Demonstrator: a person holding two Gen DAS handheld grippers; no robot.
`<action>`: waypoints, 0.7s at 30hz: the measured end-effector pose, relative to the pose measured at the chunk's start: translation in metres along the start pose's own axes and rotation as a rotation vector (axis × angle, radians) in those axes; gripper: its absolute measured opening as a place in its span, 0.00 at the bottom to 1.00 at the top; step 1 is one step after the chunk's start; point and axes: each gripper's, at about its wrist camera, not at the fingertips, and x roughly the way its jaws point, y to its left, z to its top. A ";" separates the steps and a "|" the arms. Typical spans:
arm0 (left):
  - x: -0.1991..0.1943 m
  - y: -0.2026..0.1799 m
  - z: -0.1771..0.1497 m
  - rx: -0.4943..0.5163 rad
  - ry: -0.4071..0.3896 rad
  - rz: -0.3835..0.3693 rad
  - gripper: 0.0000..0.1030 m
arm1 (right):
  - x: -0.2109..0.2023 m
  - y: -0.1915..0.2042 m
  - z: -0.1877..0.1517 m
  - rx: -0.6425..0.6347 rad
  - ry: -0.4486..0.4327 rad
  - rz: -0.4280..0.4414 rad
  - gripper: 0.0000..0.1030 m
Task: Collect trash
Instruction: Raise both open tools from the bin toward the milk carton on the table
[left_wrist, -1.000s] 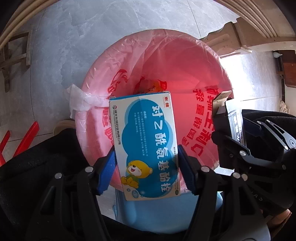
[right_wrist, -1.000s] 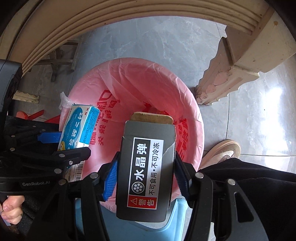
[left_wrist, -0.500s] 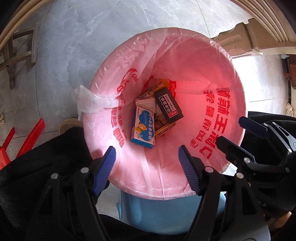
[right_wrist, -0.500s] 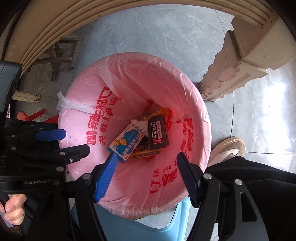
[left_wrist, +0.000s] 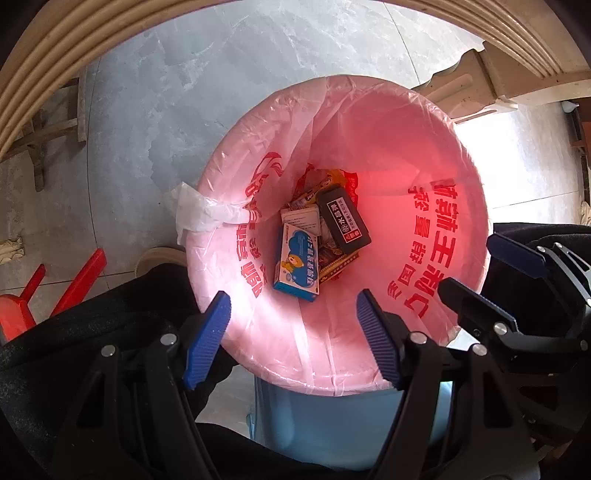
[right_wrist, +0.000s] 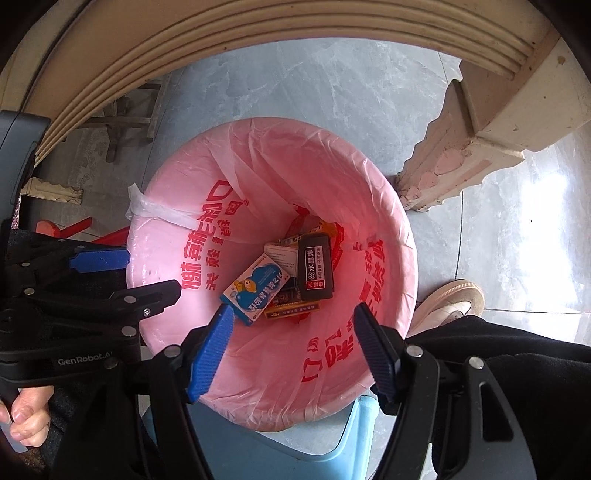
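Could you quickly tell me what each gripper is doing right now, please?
Left gripper: open, empty, over the pink bin bag.
Right gripper: open, empty, over the same bag.

Grey marbled tile floor (right_wrist: 332, 92). On it: light-blue plastic stool (left_wrist: 332, 424) carrying the pink-lined trash bin (left_wrist: 424, 155); carved cream furniture foot (right_wrist: 443, 177) beside the bin; beige shoe (right_wrist: 450, 299); red plastic piece (left_wrist: 77, 277).
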 end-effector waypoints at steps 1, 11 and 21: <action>-0.005 -0.001 -0.002 0.004 -0.011 0.012 0.67 | -0.005 0.002 -0.002 -0.003 -0.005 -0.001 0.64; -0.153 -0.006 -0.031 0.109 -0.272 0.113 0.73 | -0.148 0.017 -0.004 -0.036 -0.232 0.102 0.78; -0.340 0.007 0.021 0.133 -0.470 0.188 0.80 | -0.320 0.015 0.074 -0.127 -0.490 0.056 0.89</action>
